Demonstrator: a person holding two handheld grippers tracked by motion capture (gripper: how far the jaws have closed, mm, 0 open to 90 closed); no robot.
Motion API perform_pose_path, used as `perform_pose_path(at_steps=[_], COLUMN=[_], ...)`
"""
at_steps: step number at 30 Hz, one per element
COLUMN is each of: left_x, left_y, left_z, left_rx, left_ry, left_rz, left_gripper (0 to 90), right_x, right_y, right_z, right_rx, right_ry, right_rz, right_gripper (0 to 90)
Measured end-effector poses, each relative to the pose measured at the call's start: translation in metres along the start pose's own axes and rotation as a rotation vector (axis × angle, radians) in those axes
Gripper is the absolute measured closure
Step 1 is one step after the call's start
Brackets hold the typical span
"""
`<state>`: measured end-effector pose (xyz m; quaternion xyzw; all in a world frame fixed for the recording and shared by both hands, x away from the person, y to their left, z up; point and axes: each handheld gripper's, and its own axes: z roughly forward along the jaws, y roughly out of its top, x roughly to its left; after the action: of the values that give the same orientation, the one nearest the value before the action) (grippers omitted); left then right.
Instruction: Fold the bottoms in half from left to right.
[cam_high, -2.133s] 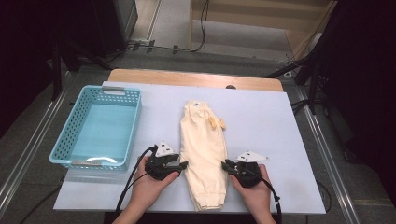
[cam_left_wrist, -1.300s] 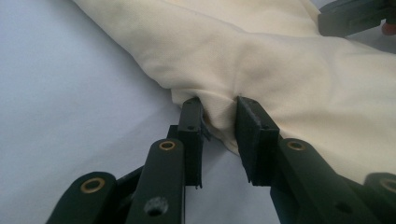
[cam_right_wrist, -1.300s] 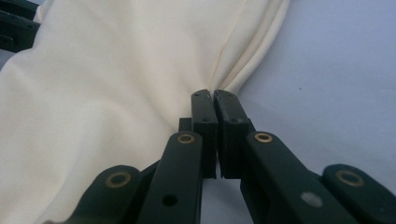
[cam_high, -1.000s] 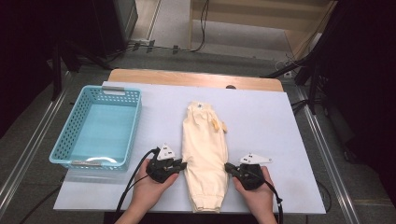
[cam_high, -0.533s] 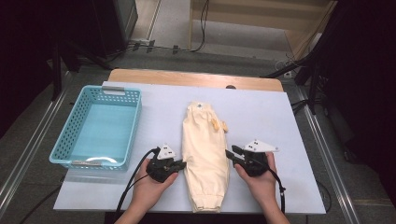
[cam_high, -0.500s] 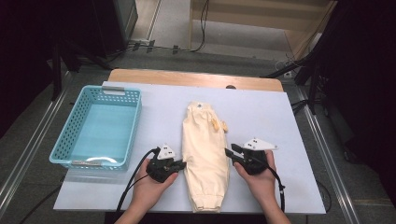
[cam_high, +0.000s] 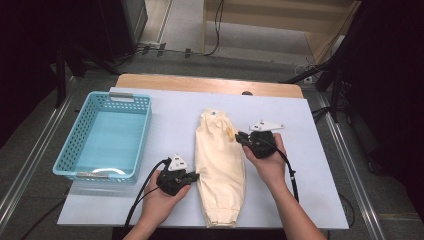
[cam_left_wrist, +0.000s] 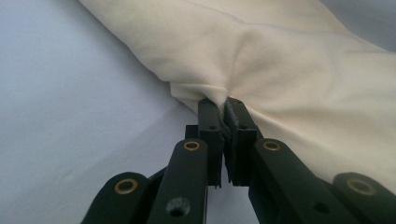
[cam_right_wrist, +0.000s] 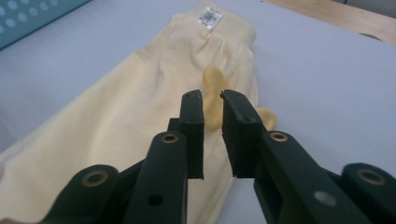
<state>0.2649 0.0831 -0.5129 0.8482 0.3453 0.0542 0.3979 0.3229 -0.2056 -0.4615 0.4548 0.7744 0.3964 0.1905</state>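
— Where does everything sit on the table (cam_high: 320, 165)?

— The basket (cam_high: 106, 134) lies at the left, the folded trousers (cam_high: 220, 165) lie near the middle, running from far to near — well apart from the basket.

— And the grippers?

— The left gripper (cam_high: 192, 176) is at the trousers' left edge, toward the near end, touching the cloth. The right gripper (cam_high: 239, 138) is at their right edge, farther up, beside the drawstring ends (cam_right_wrist: 214, 95) near the waistband.
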Motion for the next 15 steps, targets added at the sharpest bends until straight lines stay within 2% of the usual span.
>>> perform_pose_path(at_steps=[2, 6, 11, 15], left_x=[0.0, 0.0, 0.001, 0.001], left_y=[0.0, -0.001, -0.001, -0.001], left_z=[0.0, 0.0, 0.0, 0.0], left_rx=[-0.002, -0.002, -0.007, -0.005], left_ry=[0.0, -0.004, -0.005, -0.009], left_rz=[-0.001, -0.007, -0.011, -0.012], left_gripper=[87.2, 87.3, 87.4, 87.4], right_x=[-0.004, -0.007, -0.019, -0.024], right_y=[0.006, 0.016, 0.023, 0.026], right_z=[0.006, 0.018, 0.04, 0.056], right_rx=[0.026, 0.045, 0.073, 0.084], right_ry=[0.016, 0.003, -0.027, -0.013], right_rz=[-0.003, -0.016, 0.016, 0.023], right_gripper=[67.1, 57.5, 51.3, 48.4])
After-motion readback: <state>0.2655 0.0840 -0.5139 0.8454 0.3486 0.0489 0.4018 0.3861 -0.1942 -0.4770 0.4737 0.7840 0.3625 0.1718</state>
